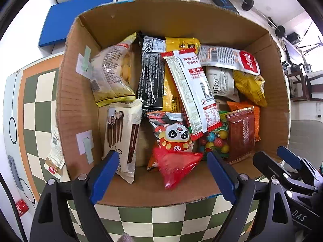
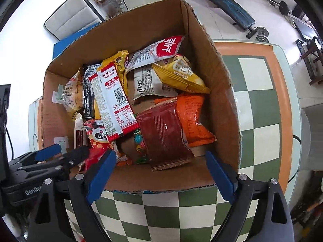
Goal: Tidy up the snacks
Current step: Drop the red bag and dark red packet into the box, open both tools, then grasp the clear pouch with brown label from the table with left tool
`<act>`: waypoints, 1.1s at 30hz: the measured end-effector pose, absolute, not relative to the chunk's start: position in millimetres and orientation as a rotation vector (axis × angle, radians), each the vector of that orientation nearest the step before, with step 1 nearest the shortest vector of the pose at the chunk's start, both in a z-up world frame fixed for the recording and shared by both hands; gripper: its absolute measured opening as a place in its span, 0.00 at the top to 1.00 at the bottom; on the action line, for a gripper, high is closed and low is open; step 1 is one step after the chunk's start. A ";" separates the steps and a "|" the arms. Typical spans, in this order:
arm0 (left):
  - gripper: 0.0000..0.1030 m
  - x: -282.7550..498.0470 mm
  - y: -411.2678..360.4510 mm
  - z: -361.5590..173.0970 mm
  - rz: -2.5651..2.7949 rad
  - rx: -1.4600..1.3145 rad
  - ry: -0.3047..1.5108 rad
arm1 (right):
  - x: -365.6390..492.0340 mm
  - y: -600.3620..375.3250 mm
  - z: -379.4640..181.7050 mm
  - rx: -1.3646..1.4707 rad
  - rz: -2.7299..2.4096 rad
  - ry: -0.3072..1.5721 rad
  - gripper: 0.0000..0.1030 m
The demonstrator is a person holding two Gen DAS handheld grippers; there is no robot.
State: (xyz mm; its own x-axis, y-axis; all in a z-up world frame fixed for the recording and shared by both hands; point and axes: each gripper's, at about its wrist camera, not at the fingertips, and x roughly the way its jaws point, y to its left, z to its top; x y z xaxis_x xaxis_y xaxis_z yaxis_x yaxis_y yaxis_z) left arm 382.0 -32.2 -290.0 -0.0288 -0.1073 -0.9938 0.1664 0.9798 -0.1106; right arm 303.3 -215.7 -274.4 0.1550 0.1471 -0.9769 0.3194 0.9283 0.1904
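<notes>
A brown cardboard box point(image 1: 113, 20) holds several snack packets; it also shows in the right wrist view point(image 2: 222, 76). A red translucent packet point(image 1: 175, 166) lies at the box's near side, blurred, just beyond and between my left fingers. A panda packet point(image 1: 173, 133), a cream chocolate-stick packet point(image 1: 123, 133) and a long red-and-white packet point(image 1: 191, 92) lie behind it. My left gripper point(image 1: 162, 175) is open and empty above the near wall. My right gripper point(image 2: 160, 174) is open and empty over the near wall, facing a dark red packet point(image 2: 163, 135) and an orange packet point(image 2: 193, 117).
The box stands on a green-and-cream checkered table point(image 1: 171, 219). A small sachet point(image 1: 54, 157) lies on the table left of the box, and a red can point(image 1: 21, 206) stands near the left edge. A blue board point(image 1: 66, 22) lies beyond. Chairs and gym weights stand behind.
</notes>
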 end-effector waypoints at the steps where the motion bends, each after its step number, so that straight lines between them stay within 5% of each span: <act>1: 0.13 381.7 -30.6 -287.8 -0.220 0.038 1.580 | 302.6 -215.8 -272.6 0.390 -0.131 1.418 0.10; 12: 0.08 367.5 -17.0 -243.2 -0.225 0.044 1.484 | 293.0 -213.7 -238.2 0.311 -0.179 1.319 0.05; 25: 0.08 324.7 17.4 -180.2 -0.146 0.191 1.127 | 262.2 -184.1 -205.9 0.358 -0.112 1.263 0.04; 33: 0.08 323.2 76.3 -217.7 -0.108 0.223 1.253 | 255.9 -130.0 -223.4 0.333 -0.047 1.320 0.04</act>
